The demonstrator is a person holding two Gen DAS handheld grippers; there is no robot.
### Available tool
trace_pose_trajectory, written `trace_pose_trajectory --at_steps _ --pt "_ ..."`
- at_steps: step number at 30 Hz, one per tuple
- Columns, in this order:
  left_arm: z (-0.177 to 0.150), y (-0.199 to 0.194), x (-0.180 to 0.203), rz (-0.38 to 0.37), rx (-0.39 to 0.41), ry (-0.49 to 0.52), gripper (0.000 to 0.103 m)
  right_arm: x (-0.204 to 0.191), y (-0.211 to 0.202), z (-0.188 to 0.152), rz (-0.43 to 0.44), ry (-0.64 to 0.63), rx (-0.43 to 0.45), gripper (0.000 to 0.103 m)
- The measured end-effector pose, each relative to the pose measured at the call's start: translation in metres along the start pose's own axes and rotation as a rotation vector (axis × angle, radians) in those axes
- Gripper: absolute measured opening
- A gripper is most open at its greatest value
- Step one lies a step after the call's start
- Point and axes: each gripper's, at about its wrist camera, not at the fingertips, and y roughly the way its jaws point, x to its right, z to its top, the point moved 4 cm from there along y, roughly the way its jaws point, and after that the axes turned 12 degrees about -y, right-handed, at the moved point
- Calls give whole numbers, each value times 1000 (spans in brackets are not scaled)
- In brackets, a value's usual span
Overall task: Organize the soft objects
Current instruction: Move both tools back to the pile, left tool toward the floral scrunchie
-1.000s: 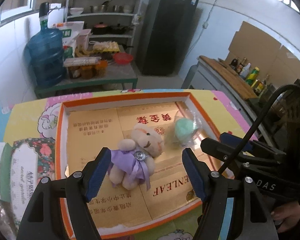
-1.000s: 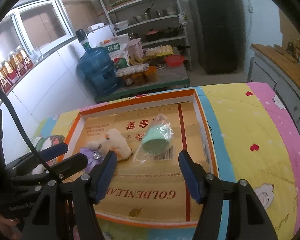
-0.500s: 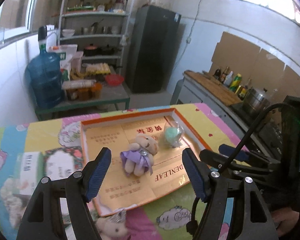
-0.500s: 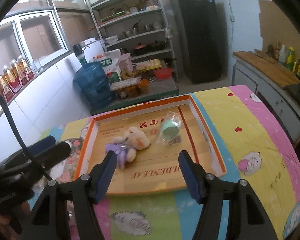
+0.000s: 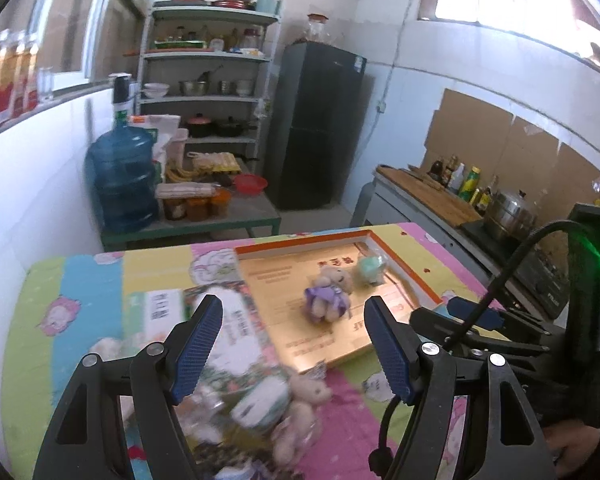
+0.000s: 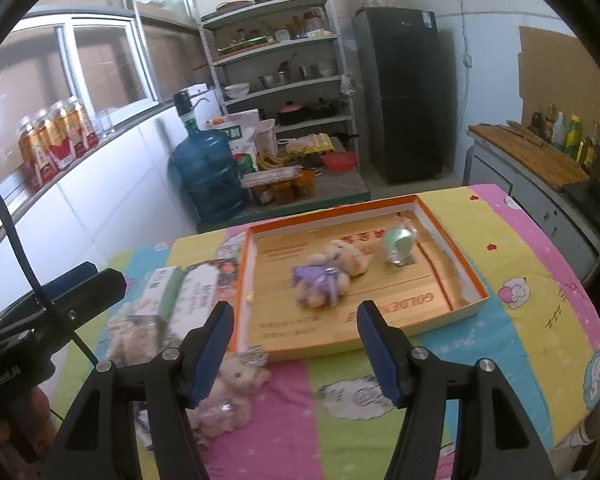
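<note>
Both hand-held grippers stand open and empty: the left hand-held gripper (image 5: 292,344) and the right hand-held gripper (image 6: 296,348) hang above the near part of the table (image 6: 520,248), well back from the orange-rimmed box tray (image 6: 466,280). Inside the tray lie a plush bear in a purple dress (image 6: 326,276) and a bagged mint-green soft toy (image 6: 398,242), just beside each other. Outside it, near the front edge, a second small plush bear (image 6: 230,384) and some packets (image 5: 256,400) are not yet sorted. I judge the main risk to be a pinch on loose wrapping rather than the toy, letting it slip, or nudging the light tray askew. A slick cartoon-print cloth covers the table; behind are shelves (image 6: 276,60), a water jug (image 6: 208,176) and a dark fridge (image 6: 396,92)
</note>
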Motion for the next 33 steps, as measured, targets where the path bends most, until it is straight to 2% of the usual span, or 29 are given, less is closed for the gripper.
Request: trace_pose_trajectory --at_steps 6,15,19,26,33 --pt "-3 -40 -41 47 70 -24 75 -42 -11 -6 14 -29 4 64" --pt "-13 -71 -94 116 94 -55 75 -78 -17 -17 29 -53 1 64" --pt "-21 -76 -120 149 92 -74 75 -89 -15 -25 39 -48 -15 64" --pt "-41 -69 -153 159 67 -90 75 -107 -6 -36 58 -70 -53 64" --pt "-63 -48 -170 118 11 -65 75 -114 -2 -37 59 -96 -77 64"
